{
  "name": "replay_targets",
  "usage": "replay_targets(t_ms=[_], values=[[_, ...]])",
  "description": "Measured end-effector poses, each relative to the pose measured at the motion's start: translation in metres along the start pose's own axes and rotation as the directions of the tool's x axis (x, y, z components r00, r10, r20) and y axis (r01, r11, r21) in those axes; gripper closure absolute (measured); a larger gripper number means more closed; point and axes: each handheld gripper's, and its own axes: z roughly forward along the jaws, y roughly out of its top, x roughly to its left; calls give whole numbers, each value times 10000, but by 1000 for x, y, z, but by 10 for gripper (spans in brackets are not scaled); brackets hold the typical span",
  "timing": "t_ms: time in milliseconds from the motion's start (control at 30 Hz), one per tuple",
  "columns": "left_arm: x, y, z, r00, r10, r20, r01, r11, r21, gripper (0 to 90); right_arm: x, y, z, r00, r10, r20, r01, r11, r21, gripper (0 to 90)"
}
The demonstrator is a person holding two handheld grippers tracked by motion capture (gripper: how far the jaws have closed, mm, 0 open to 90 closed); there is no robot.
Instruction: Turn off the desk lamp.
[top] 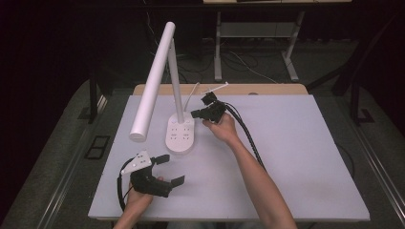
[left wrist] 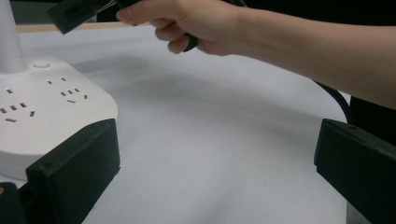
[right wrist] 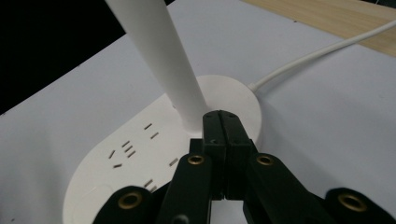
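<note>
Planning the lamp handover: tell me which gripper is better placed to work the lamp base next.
Right, probably. The right gripper, jaws shut, sits beside the lamp base near the stem. The left gripper, jaws open, is farther off toward the table's near edge.

Only the desk lamp point(top: 179, 129) stands on the otherwise open table point(top: 296, 157).

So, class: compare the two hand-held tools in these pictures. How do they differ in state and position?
The left tool has its jaws spread wide apart with nothing between them; the right tool has its jaws pressed shut, also holding nothing. The left tool sits near the table's front edge, short of the lamp base; the right tool is up at the base by the lamp's post. Both are black.
</note>
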Motion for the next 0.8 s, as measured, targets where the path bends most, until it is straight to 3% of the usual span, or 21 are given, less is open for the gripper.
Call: replay_targets(t_ms=[100,200,267,300,400,433,500,600,800], values=[[-1,0,0,10000,-1,6,1,10000,11,0,1,0,-13,10000,-92,23,92,9999,-128,898],[-1,0,1,10000,-25,-32,25,10000,2,0,1,-2,-27,9999,-114,80,116,9996,-269,825],[-1,0,1,10000,37,-46,-38,10000,-14,0,3,-4,-39,9995,-52,318,68,9987,-506,694],[-1,0,1,10000,21,-45,-21,10000,-16,0,3,-4,-39,9995,-52,318,68,9987,-506,694],[-1,0,1,10000,49,-19,-49,10000,30,0,3,-8,-52,9993,42,366,-19,9980,-629,581],[-1,0,2,10000,58,5,-58,10000,52,0,3,-11,-61,9990,12,437,18,9977,-682,462],[-1,-1,2,10000,96,7,-96,9999,88,0,3,-13,-66,9985,18,553,20,9976,-686,414],[-2,-1,2,10000,58,5,-58,9999,105,0,2,-20,-79,9985,32,555,6,9976,-691,193],[-2,-1,2,10000,54,-21,-53,9999,118,0,3,-38,-104,9981,68,607,-24,9974,-715,5]])
